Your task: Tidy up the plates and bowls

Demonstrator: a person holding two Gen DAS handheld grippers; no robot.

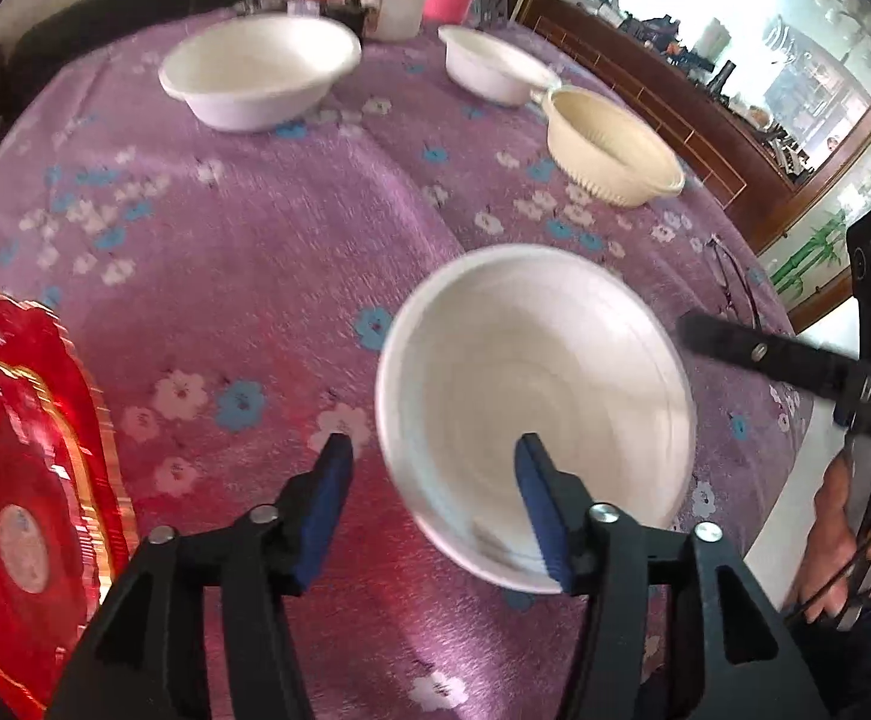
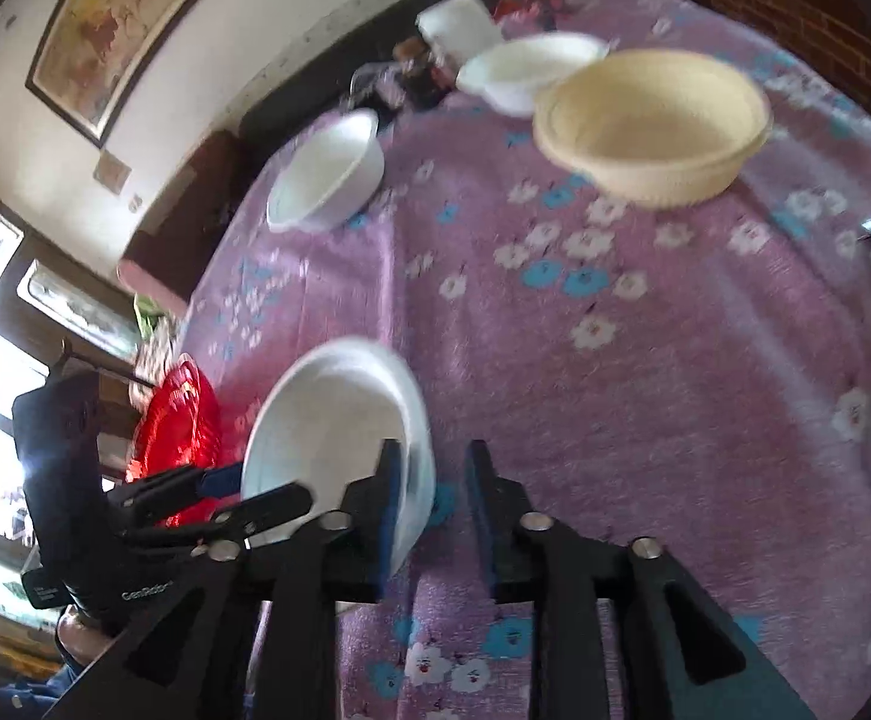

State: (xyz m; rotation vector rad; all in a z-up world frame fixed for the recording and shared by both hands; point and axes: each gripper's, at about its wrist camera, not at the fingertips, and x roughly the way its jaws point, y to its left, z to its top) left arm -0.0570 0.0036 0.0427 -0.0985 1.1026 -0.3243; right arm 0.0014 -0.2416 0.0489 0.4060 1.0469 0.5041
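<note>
A round tabletop [image 1: 267, 252] under a purple flowered cloth holds 3 white bowls and 1 cream bowl [image 1: 612, 150]. The nearest white bowl [image 1: 531, 420] sits at the near edge, between both pairs of tongs. The left tongs [image 1: 432, 504] are released, 1 blue pad either side of the bowl's near rim. The right tongs [image 2: 432, 510] are also released, straddling its rim without pressing. A red plate [image 1: 21, 480] lies just left.

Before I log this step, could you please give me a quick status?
Left gripper open astride near white bowl rim. Right gripper open at its other edge. Cream bowl ahead; nothing in the way.
</note>
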